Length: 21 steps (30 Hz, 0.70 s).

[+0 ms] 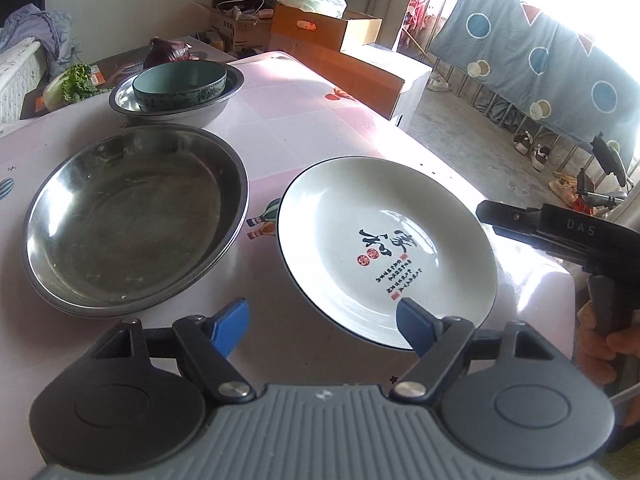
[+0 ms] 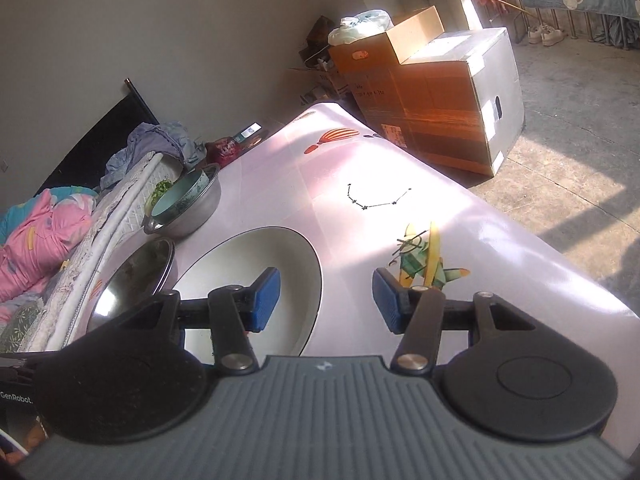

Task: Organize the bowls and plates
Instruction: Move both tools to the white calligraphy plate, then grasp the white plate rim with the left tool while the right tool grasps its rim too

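Table [image 1: 304,120] stock: white plate [image 1: 384,248], steel plate [image 1: 132,216], teal bowl [image 1: 180,80] inside steel bowl [image 1: 200,112]
Steel plate at plate's 9 o'clock; left claw [image 1: 320,326] and right claw [image 2: 326,300] both spread, empty

Left gripper [image 1: 320,326] wide open, blue pads apart, hovering at the near edge of the pink table [image 1: 304,120]; its right pad overlaps the near rim of the white plate with black calligraphy [image 1: 384,248]. Large steel plate [image 1: 132,220] sits just left of the white plate; behind it a teal bowl [image 1: 180,84] is nested in a steel bowl [image 1: 192,114]. Right gripper [image 1: 490,214] enters from the right edge, tip at the white plate's right rim, jaw state unclear.
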Motion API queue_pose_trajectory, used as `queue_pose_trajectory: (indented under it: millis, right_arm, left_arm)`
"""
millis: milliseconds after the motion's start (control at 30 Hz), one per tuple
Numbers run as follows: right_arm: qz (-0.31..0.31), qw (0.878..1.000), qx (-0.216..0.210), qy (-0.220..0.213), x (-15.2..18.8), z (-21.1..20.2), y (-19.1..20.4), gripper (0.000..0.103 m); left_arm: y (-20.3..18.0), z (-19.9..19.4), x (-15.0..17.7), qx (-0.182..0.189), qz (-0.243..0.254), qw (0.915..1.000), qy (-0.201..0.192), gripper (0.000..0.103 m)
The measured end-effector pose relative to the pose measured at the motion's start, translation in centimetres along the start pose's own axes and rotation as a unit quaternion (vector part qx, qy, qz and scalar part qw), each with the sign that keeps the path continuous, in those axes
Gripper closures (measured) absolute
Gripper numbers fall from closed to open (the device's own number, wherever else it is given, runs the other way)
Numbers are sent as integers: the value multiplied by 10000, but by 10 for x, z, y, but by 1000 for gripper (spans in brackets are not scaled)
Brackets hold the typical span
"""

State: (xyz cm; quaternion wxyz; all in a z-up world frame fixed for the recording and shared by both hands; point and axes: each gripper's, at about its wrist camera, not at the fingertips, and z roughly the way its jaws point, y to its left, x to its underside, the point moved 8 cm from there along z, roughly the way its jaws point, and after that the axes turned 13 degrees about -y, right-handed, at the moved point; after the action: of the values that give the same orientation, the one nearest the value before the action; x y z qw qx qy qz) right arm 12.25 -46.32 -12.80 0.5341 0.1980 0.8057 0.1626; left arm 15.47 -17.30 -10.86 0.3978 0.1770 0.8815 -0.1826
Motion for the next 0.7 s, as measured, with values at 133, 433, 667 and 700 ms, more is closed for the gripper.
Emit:
queue_pose_trajectory:
  millis: [133,433,667,700]
  right_arm:
    - [-33,9999,-84,85,2,22,-1,59]
    - [139,9983,-390,411,4,60,1,81]
    - [64,9978,-388,530,14,50,14,82]
    - [82,9976,-385,568,17,46,15,81]
  left_arm:
    - [2,15,0,-173,8,9998,85,36]
    - [0,31,-4,-163,19,9997,166,71]
    - [-5,21,2,-207,175,9993,270,71]
    - [-5,17,5,-196,194,9992,305,71]
